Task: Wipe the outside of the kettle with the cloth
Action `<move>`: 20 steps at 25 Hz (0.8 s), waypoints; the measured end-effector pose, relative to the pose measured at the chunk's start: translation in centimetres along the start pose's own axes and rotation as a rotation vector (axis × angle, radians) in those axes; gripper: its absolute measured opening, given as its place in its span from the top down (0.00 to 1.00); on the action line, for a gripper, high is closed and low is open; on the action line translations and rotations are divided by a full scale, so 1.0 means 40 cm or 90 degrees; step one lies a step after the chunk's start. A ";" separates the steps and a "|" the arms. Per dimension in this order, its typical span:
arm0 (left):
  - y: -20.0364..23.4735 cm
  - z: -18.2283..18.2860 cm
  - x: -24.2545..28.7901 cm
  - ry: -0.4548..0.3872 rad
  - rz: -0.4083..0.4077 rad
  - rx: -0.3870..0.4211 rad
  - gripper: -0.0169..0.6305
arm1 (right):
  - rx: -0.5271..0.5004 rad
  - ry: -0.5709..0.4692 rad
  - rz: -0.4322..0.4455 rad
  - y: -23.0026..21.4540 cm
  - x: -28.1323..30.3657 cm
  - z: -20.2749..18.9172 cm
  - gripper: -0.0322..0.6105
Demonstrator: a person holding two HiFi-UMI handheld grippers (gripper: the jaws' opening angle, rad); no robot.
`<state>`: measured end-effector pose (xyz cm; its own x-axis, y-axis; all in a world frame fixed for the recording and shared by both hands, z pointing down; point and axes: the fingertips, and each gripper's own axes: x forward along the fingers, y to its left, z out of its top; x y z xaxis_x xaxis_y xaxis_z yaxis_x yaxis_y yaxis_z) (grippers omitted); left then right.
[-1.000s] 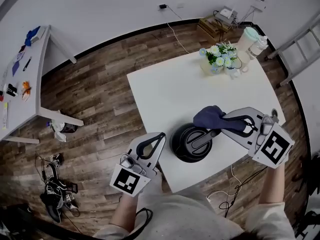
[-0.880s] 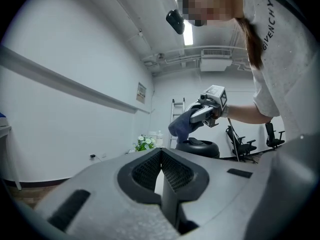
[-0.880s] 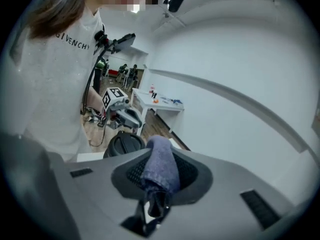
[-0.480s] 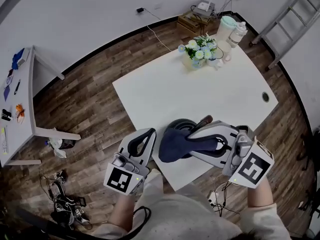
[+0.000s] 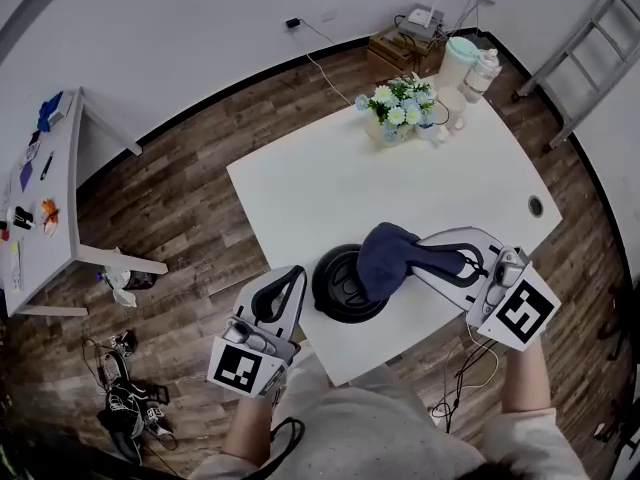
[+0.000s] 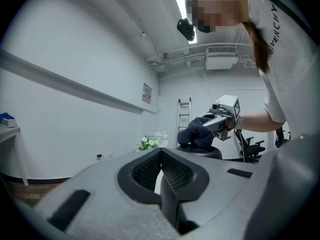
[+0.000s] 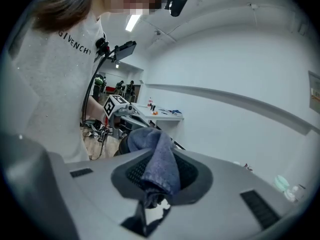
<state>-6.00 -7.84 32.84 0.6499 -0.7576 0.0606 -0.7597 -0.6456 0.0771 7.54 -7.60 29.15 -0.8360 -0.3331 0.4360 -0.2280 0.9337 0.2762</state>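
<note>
Room: white table (image 5: 400,183) on a wood-plank floor (image 5: 180,208), with white walls.
Kettle (image 5: 338,290): black, round from above, standing near the table's front edge.
Cloth (image 5: 385,256): dark blue, bunched, lying against the kettle's upper right side.
Right tongs (image 5: 425,258): clamped on the cloth, just right of the kettle.
Left tongs (image 5: 282,290): closed, empty, just left of the kettle.

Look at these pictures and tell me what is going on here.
A person holds a hand-held gripper in each hand. The right hand-held gripper is shut on a dark blue cloth and holds it against the top of the black kettle on the white table. The left hand-held gripper is shut and empty, beside the kettle, not touching it.
</note>
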 end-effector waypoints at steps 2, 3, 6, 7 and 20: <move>-0.009 0.003 0.001 -0.005 0.006 0.018 0.97 | 0.004 0.001 -0.008 -0.010 -0.014 -0.017 0.85; -0.014 0.005 0.002 -0.005 0.010 0.020 0.97 | 0.006 0.005 -0.012 -0.013 -0.020 -0.029 0.85; -0.029 0.013 0.002 -0.002 0.020 0.023 0.97 | 0.015 0.013 -0.029 -0.014 -0.039 -0.065 0.85; -0.032 0.016 -0.001 -0.003 0.020 0.038 0.97 | 0.020 0.020 -0.040 -0.015 -0.049 -0.077 0.85; 0.042 0.037 0.042 -0.026 -0.180 0.051 0.97 | 0.264 0.073 -0.427 0.098 -0.196 -0.101 0.85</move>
<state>-6.21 -10.35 31.58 0.8356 -0.5492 0.0083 -0.5493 -0.8356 0.0062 15.22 -1.85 30.29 -0.4029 -0.8318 0.3819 -0.8505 0.4944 0.1794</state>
